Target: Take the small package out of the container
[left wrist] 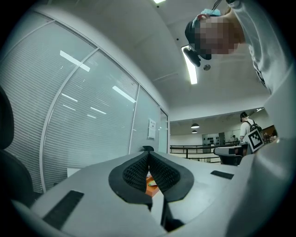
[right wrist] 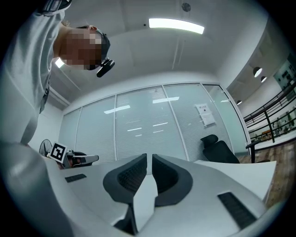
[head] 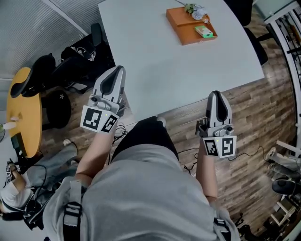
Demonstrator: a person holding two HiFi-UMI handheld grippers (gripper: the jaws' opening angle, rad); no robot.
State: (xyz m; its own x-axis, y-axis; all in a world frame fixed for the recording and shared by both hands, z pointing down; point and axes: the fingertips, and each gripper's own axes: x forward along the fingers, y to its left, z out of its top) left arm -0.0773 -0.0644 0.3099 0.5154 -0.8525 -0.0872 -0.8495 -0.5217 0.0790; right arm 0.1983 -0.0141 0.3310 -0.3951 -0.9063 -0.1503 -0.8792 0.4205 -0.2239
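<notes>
An orange tray (head: 181,21) lies at the far side of the white table (head: 164,61), holding a small green package (head: 203,31) and a pale bunch of flowers (head: 195,10). Both grippers hang at the table's near edge, well short of the tray. My left gripper (head: 117,69) (left wrist: 148,153) is shut with nothing in it; below its touching tips, a sliver of the tray (left wrist: 151,190) shows. My right gripper (head: 215,94) (right wrist: 149,157) holds nothing, its jaws a narrow slit apart.
A round yellow table (head: 23,117) and black office chairs (head: 75,61) stand to the left, another chair (head: 254,28) beyond the table's right corner. A seated person (head: 28,188) is at bottom left. Cables (head: 188,162) trail on the wooden floor. Glass walls with blinds rise ahead.
</notes>
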